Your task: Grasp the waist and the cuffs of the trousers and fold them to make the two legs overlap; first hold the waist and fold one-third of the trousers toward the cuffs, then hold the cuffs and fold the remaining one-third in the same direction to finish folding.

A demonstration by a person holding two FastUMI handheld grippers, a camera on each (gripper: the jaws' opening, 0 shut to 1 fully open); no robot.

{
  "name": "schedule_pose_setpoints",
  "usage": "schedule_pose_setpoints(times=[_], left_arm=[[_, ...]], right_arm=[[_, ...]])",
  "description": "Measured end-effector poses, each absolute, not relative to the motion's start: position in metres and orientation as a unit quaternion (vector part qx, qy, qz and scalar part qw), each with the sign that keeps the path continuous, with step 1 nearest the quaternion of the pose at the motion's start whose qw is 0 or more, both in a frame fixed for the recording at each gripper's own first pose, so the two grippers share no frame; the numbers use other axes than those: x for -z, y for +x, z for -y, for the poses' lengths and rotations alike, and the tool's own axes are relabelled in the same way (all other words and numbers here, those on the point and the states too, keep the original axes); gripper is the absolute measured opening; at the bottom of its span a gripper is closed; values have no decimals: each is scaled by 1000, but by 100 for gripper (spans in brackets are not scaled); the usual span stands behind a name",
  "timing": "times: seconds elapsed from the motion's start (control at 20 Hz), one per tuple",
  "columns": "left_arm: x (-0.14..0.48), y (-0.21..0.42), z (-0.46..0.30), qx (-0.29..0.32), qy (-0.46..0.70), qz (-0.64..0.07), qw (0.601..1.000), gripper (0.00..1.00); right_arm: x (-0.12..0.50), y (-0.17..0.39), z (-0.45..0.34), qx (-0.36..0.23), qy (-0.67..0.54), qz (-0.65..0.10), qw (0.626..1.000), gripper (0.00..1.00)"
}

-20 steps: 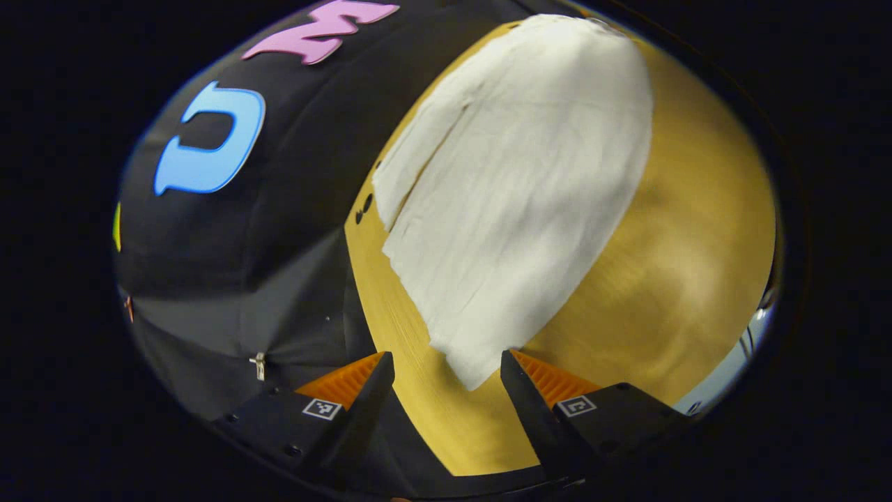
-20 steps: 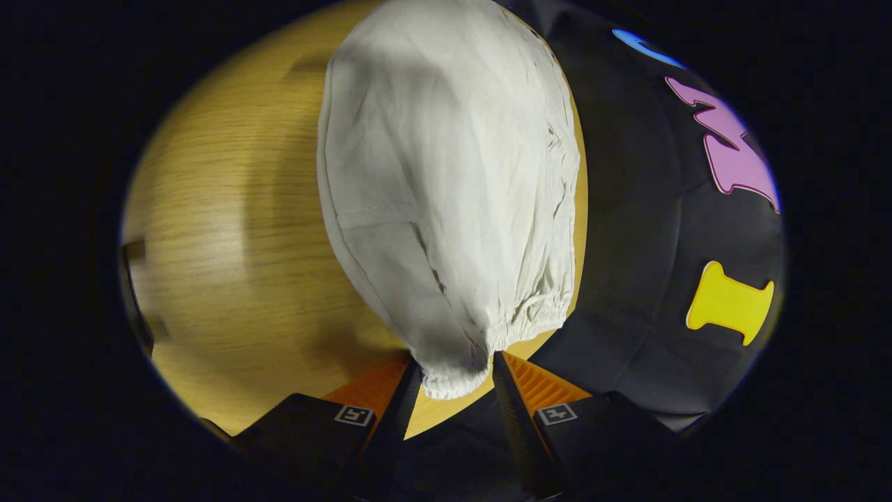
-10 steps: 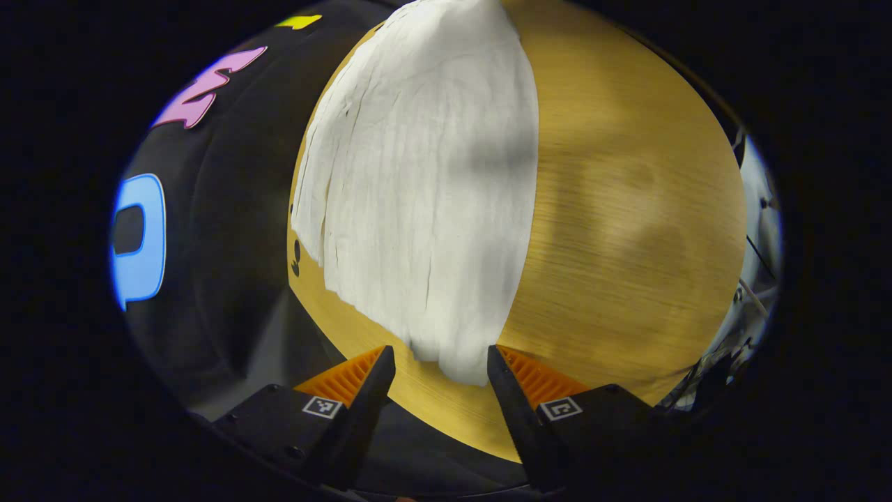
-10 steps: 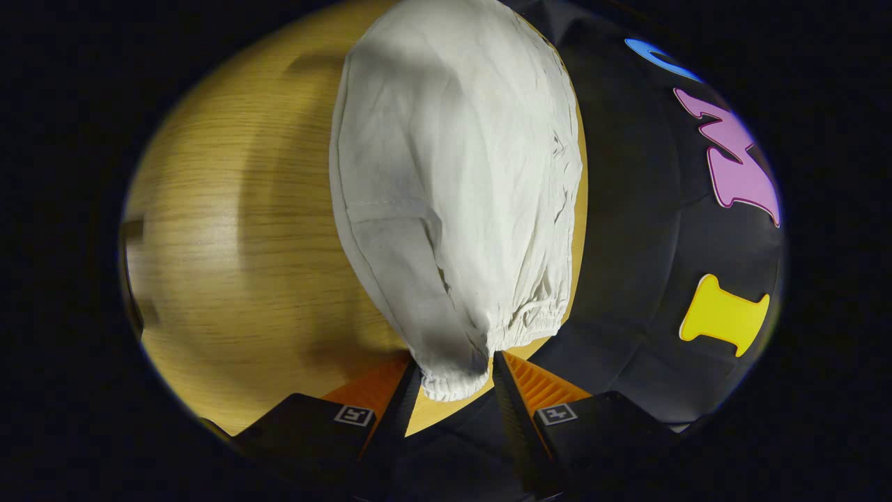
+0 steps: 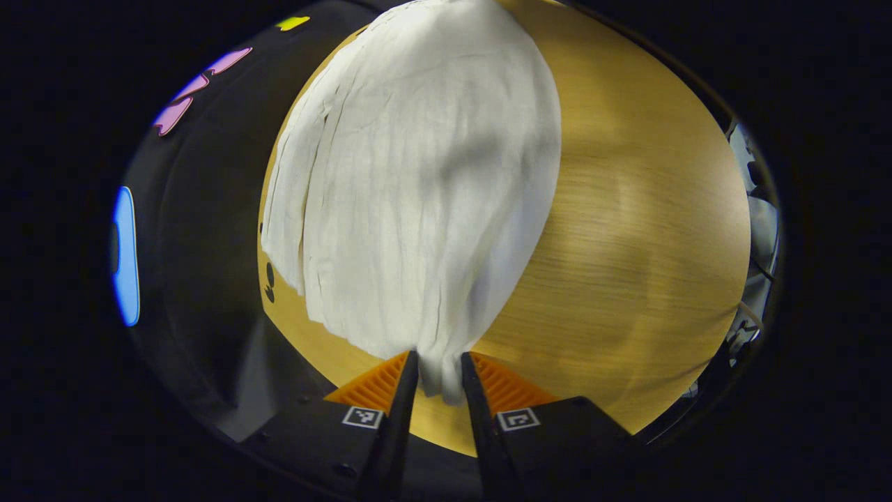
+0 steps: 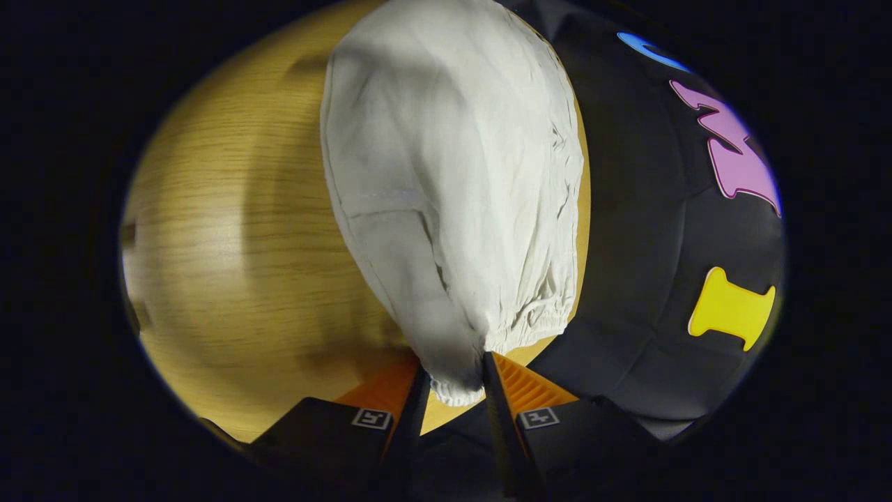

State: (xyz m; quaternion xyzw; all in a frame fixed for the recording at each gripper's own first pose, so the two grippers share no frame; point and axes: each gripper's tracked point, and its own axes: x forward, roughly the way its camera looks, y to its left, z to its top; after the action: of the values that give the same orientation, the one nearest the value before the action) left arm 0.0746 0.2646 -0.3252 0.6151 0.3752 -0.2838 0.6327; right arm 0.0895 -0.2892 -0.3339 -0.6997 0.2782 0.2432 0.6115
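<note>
Left tongs (image 5: 439, 376) pinching cuff end, right tongs (image 6: 451, 380) pinching waist of white trousers (image 5: 418, 181) on worktop (image 5: 627, 230), ready to fold legs together

One pair of trousers (image 5: 418, 181), two claws, one table (image 5: 627, 230).

The left gripper (image 5: 439, 376) has its jaws closed onto the near corner of the white trousers (image 5: 418, 181). The trousers lie spread on the wooden table (image 5: 627, 230), extending far.
</note>
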Motion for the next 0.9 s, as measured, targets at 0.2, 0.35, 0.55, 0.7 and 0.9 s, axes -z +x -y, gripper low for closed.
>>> schedule_pose_setpoints(times=[0.2, 0.35, 0.55, 0.7, 0.9], left_arm=[[328, 75, -263, 275, 617, -375, 635, 11], [327, 76, -262, 261, 610, -376, 647, 6], [327, 77, -261, 248, 598, -376, 663, 5], [326, 77, -261, 241, 591, -379, 670, 6], [324, 81, -260, 228, 578, -384, 684, 6]], right_arm=[[340, 92, 293, -245, -690, -298, 613, 35], [342, 93, 293, -248, -677, -309, 620, 26], [340, 94, 293, -266, -635, -353, 634, 11], [341, 96, 291, -287, -641, -355, 617, 7], [340, 96, 291, -289, -645, -351, 614, 7]])
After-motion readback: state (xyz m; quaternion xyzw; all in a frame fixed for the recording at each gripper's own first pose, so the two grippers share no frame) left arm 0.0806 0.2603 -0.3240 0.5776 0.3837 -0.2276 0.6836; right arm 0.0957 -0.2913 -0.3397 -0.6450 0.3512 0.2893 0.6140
